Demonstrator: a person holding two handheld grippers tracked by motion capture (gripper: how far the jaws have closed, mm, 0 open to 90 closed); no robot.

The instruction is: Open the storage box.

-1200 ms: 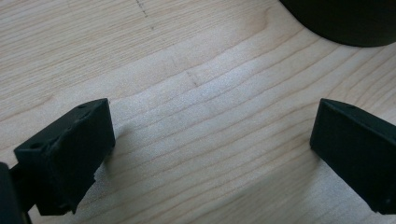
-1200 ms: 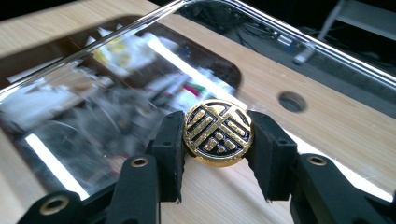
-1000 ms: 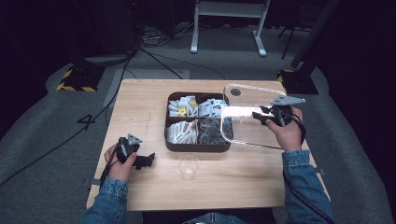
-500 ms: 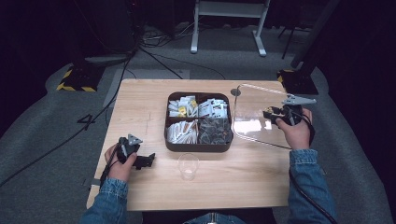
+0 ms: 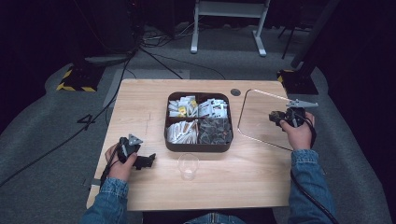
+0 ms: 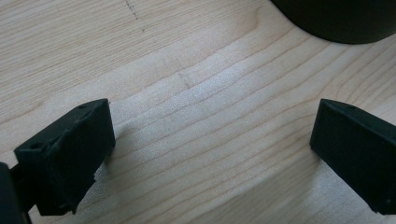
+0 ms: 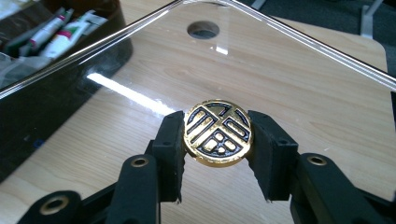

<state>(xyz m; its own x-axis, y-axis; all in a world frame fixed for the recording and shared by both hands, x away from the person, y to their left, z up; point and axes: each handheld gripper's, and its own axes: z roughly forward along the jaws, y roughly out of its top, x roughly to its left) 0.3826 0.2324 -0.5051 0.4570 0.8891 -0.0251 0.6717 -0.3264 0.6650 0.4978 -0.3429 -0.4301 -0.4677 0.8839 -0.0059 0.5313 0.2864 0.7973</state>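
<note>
Clear lid (image 5: 261, 116) right of tray (image 5: 198, 145); cup (image 5: 188, 165) before it.

The left gripper (image 5: 145, 161) is held low over the near left of the table by the left hand (image 5: 120, 161), its jaws spread wide apart. The right gripper (image 5: 272, 116) is gripped by the right hand (image 5: 297, 133) at the right side, jaws clamped on a round knob (image 7: 218, 132).

Blue denim sleeves (image 5: 306, 161), black grippers with brass-ringed jaws
</note>
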